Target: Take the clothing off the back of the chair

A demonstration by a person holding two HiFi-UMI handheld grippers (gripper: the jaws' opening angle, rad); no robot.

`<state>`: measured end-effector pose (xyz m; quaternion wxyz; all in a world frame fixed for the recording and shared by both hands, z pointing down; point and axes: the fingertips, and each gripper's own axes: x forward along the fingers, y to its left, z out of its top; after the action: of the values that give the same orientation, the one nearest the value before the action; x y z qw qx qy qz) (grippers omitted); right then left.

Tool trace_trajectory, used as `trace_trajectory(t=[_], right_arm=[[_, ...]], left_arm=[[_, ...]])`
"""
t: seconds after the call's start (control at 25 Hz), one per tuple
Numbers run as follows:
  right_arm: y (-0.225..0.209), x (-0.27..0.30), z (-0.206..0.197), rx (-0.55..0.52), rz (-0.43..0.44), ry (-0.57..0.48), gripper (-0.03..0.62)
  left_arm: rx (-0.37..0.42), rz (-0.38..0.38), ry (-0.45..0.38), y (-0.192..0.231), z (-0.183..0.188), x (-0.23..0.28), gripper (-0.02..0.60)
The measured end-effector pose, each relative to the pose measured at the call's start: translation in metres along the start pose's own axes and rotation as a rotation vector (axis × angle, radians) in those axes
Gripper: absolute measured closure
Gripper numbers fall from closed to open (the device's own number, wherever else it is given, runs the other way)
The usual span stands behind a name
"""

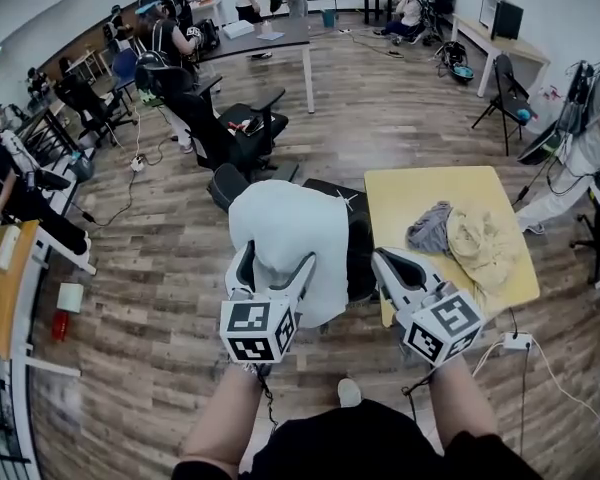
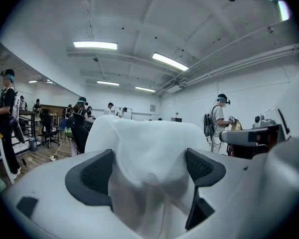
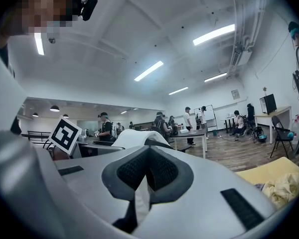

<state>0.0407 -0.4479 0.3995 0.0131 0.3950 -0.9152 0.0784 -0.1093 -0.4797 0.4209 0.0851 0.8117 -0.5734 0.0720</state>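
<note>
Over wood floor (image 1: 160,268), left claw (image 1: 277,260) apparently straddles clothing (image 1: 285,218).

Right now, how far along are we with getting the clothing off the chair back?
Nothing is done yet: the white garment still drapes the chair back. In hand: the left gripper stands open with the cloth between its jaws, unpinched; the right gripper is shut beside the chair. To do: grip the garment and lift it off.

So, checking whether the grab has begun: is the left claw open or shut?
Open: the left claw has its pads wide apart, with the white garment between them, not clamped.
</note>
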Motion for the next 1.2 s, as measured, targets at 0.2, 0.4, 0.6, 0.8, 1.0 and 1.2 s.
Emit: trace_trajectory(t=[0.2, 0.4, 0.6, 0.8, 1.0, 1.2], right_arm=[[-0.013, 0.005, -0.009, 0.027, 0.004, 0.006, 0.581], [-0.021, 0.007, -0.015, 0.046, 0.005, 0.012, 0.582], [-0.025, 0.010, -0.016, 0.057, 0.002, 0.013, 0.581], [-0.022, 0.011, -0.021, 0.060, 0.007, 0.018, 0.582], [-0.015, 0.013, -0.020, 0.068, 0.003, 0.025, 0.582], [-0.005, 0.014, -0.019, 0.066, 0.008, 0.021, 0.580]], left_arm=[[0.007, 0.017, 0.024, 0.002, -0.005, 0.018, 0.118], [0.026, 0.042, 0.016, 0.003, -0.007, 0.027, 0.118], [0.055, 0.068, 0.007, 0.008, -0.007, 0.027, 0.124], [0.092, 0.099, 0.022, 0.014, -0.013, 0.019, 0.246], [0.085, 0.106, 0.037, 0.020, -0.015, 0.009, 0.427], [0.058, 0.068, 0.052, 0.019, -0.017, 0.001, 0.510]])
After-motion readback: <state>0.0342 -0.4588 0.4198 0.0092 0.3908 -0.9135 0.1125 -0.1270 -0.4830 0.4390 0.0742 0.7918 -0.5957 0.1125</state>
